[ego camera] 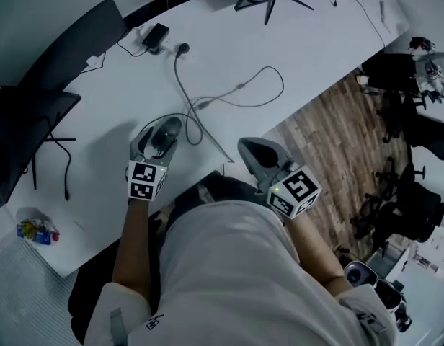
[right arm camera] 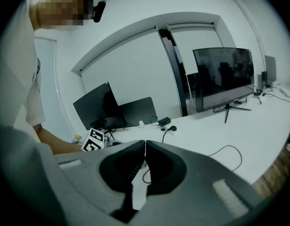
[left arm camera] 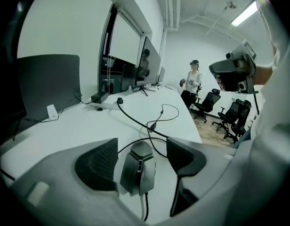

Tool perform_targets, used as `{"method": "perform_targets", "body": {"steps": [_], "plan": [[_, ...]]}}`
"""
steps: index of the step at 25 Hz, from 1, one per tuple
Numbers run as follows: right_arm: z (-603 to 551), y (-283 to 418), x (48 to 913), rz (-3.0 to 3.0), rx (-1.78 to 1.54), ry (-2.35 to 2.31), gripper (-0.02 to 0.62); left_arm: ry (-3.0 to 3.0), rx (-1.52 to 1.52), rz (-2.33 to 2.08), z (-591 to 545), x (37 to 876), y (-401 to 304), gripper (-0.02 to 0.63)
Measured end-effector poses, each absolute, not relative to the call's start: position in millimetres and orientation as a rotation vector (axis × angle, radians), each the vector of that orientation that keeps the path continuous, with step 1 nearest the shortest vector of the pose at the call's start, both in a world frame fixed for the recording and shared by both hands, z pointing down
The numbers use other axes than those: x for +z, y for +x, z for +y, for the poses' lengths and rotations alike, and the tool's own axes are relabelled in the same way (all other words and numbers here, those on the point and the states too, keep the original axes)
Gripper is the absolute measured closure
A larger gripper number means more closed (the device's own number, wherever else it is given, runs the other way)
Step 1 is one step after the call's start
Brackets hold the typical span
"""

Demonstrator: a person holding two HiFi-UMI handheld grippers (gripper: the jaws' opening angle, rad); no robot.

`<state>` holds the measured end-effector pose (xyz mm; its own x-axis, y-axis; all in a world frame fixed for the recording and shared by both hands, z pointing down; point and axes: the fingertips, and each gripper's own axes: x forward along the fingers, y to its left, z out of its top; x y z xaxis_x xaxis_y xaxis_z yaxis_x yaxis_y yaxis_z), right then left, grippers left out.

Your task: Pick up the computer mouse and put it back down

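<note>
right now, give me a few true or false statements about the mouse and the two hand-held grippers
1. The left hand-held gripper has its jaws apart around the computer mouse. True.
2. The right hand-held gripper holds the mouse. False: its jaws are together, with nothing between them.
3. The mouse lies on the white desk. True.
4. The mouse is wireless. False: a cable runs from it.
</note>
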<state>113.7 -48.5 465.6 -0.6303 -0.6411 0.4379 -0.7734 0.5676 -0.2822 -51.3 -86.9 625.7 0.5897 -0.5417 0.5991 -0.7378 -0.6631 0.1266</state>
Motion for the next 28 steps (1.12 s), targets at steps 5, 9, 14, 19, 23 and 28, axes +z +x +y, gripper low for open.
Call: {"method": "perform_targets", "body": {"steps": [5,9,14,19,23,28], "plan": [[-44.8,127.9,471.5,-2.458,0.675,1.223,0.592,2.481,0.841,-0.997,-92.5,651.7,-43.5,0.282],[-42.6,131.5,472.6,-2.433,0.681,1.250,0.592,2.485,0.892,-0.987,-95.7,669.6,-40.3,0.276],[-39.6,133.5,473.8,-2.415,0.683,1.257,0.592,2.515,0.966,-0.955,-95.7,686.7,-32.0,0.276],[-39.3,136.7,474.4,-2.399,0.674,1.269,0.592,2.494,1.034,-0.931,-92.6,704.7,-30.6,0.276],[-40.7,135.1,476.7,-2.393,0.662,1.252,0.592,2.466,1.017,-0.937,-94.5,706.2,-34.4,0.278],[-43.4,128.2,476.9,-2.407,0.655,1.230,0.592,2.448,1.010,-0.965,-96.2,703.6,-36.0,0.288]]}}
